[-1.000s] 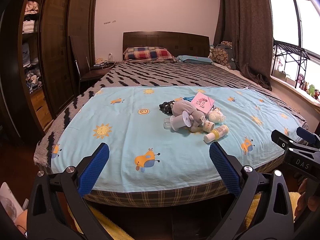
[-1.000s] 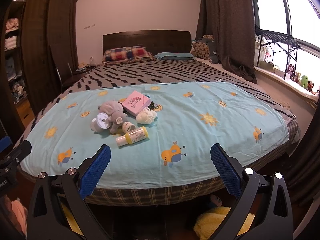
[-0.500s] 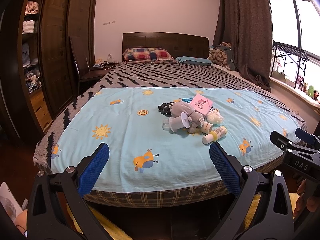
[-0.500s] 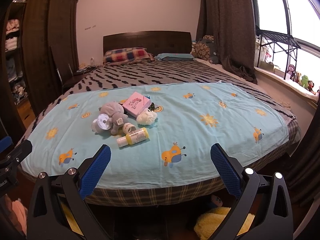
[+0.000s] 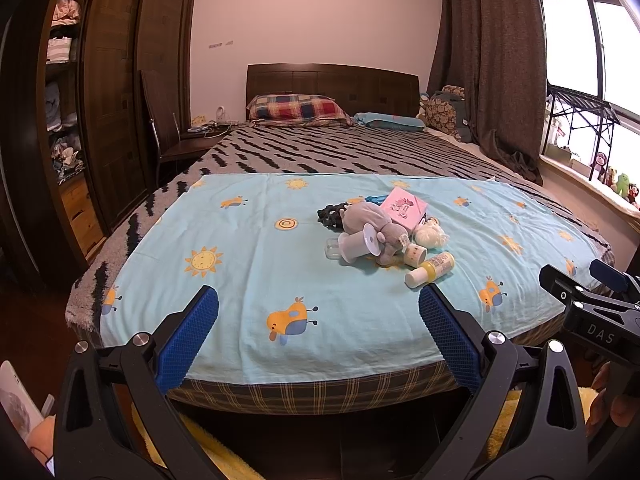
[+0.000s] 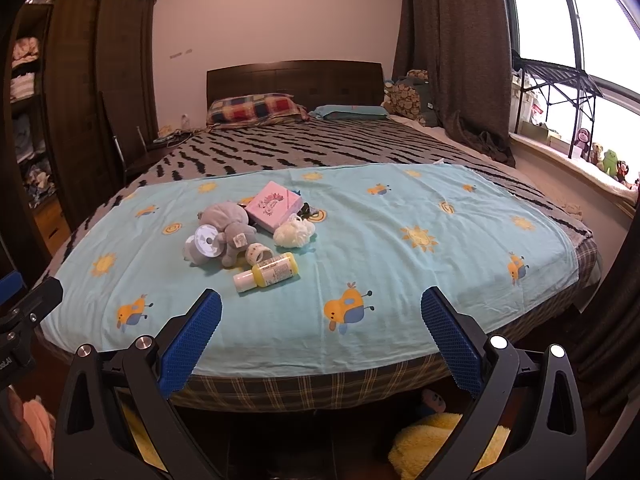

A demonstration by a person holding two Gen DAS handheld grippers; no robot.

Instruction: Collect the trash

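Observation:
A pile of items lies on the light blue sheet (image 5: pixel 256 264) on the bed: a yellow bottle with a white cap (image 5: pixel 430 269) (image 6: pixel 267 272), a tape roll (image 5: pixel 415 255) (image 6: pixel 258 253), a white pompom (image 5: pixel 430 235) (image 6: pixel 295 233), a pink box (image 5: pixel 403 208) (image 6: pixel 274 204), a grey plush toy (image 5: pixel 370 224) (image 6: pixel 224 222) and a clear spool (image 5: pixel 352 246) (image 6: pixel 208 243). My left gripper (image 5: pixel 318 334) is open and empty, short of the bed's foot edge. My right gripper (image 6: pixel 320 336) is open and empty, likewise off the bed.
A dark wardrobe (image 5: pixel 108 100) and a chair (image 5: pixel 168 140) stand to the left. Curtain (image 5: pixel 488 72), window and a sill with small toys (image 6: pixel 604 160) are on the right. Yellow plush (image 6: pixel 436 444) lies on the floor below the bed. Pillows (image 5: pixel 296 108) lie at the headboard.
Both views have pulled back and tilted slightly; the pile sits a little higher and farther in frame. Both grippers stay open.

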